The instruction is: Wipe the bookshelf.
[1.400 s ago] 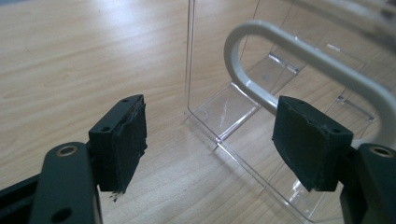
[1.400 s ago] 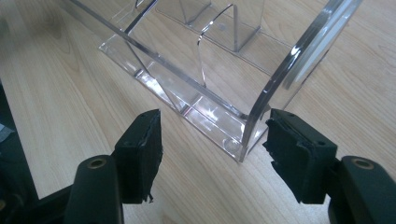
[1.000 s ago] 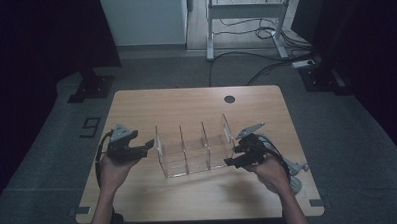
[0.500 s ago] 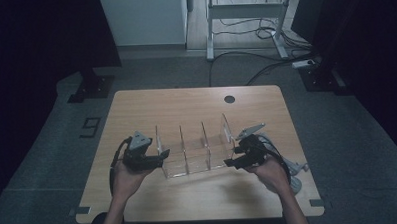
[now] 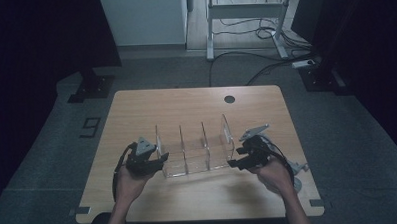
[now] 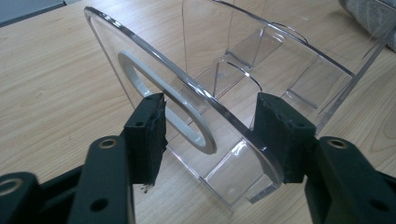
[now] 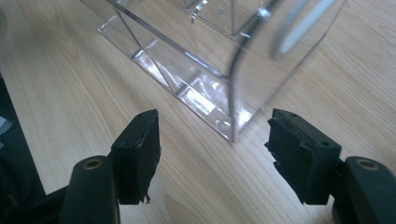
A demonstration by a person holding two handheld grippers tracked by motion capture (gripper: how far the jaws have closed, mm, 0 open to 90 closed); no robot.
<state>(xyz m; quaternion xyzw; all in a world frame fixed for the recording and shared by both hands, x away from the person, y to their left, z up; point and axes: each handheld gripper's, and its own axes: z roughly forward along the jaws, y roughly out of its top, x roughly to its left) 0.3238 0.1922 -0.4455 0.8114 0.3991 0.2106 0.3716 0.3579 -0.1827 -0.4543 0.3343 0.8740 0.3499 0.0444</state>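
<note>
The left gripper has its jaws spread open on both sides of the left end wall of the clear acrylic organizer, which stands near the front of the wooden table; this rack is probably light, stiff, slippery and easy to crack, so its end walls seem the best places to hold. At the organizer's right end, the right gripper waits open just before the corner, touching nothing, and the room around is dim, with grey carpet and cables behind.
</note>
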